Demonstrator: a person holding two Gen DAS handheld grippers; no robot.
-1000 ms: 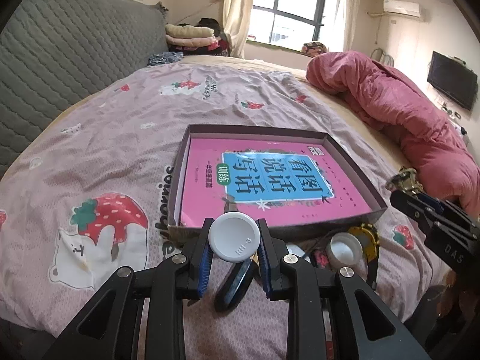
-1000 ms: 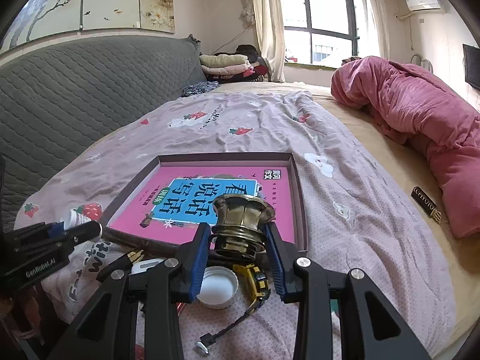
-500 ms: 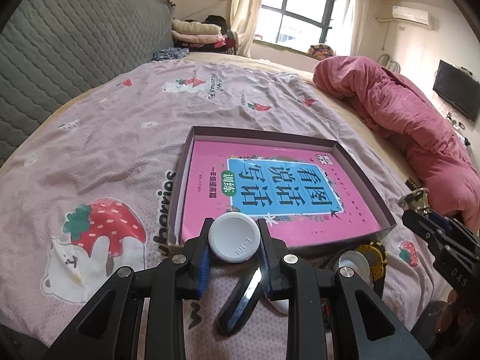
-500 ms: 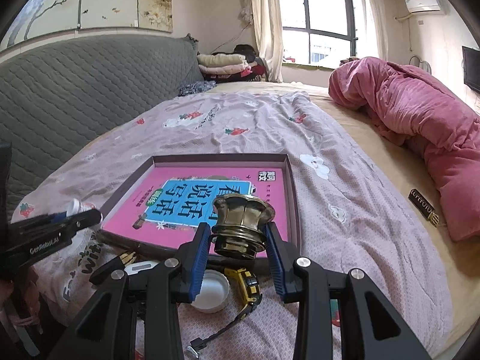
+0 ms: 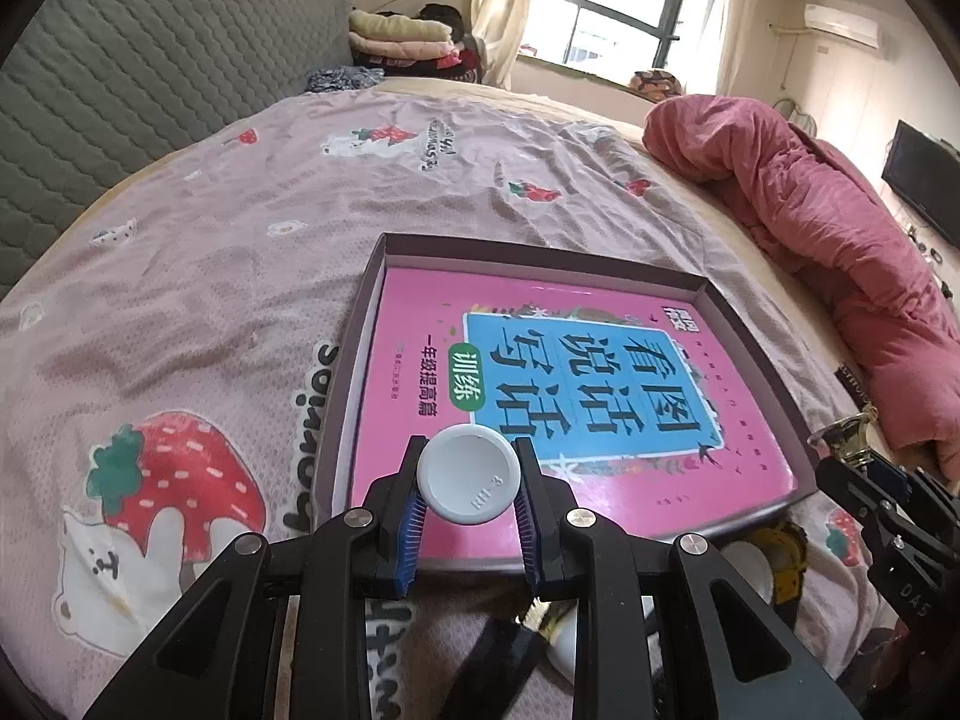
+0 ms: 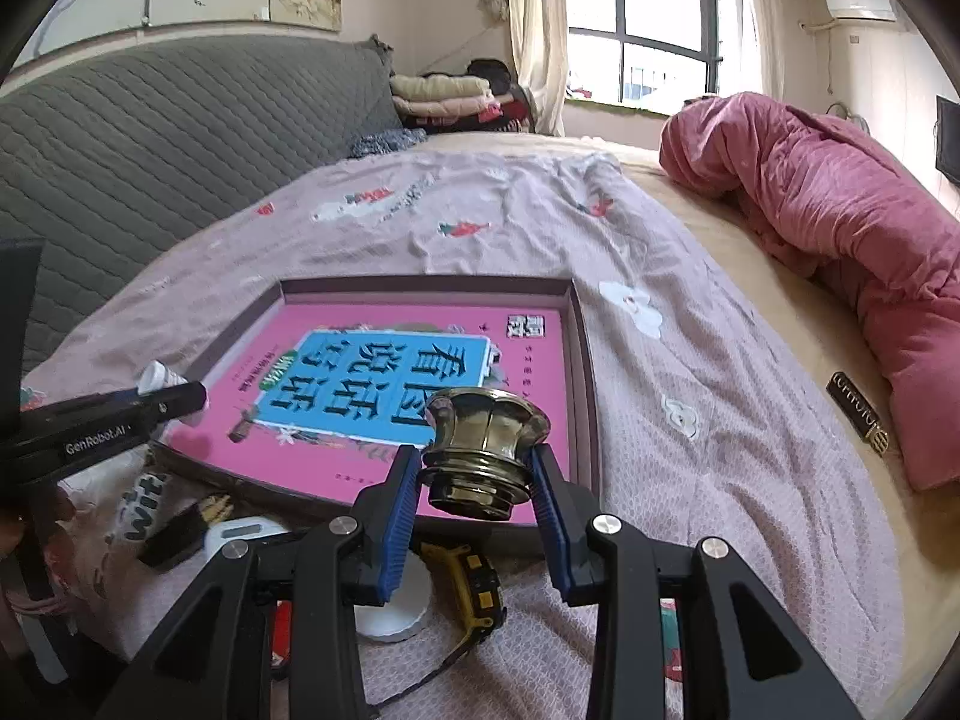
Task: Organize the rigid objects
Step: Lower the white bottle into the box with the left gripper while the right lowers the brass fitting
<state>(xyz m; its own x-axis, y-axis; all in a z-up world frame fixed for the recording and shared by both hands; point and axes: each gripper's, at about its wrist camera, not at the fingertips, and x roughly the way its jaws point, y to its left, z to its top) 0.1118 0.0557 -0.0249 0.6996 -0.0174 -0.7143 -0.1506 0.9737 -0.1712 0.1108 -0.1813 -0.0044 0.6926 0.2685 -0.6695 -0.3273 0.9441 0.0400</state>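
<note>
left gripper (image 5: 470,483) clamps a white cap (image 5: 469,476); right gripper (image 6: 478,477) clamps a brass fitting (image 6: 483,450), both low-centre over the pink book (image 5: 558,396) in its box (image 5: 354,372); yellow tape measure (image 6: 477,585) below.

right gripper (image 6: 475,480) | clamps brass knob (image 6: 485,450) | above tray (image 6: 581,360) near edge

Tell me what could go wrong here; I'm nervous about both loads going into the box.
The round white plastic cap is pinched only at its rim by the left tongs; it might pop out. The brass flared metal fitting in the right tongs could roll on the glossy pink book inside the shallow purple box.
</note>
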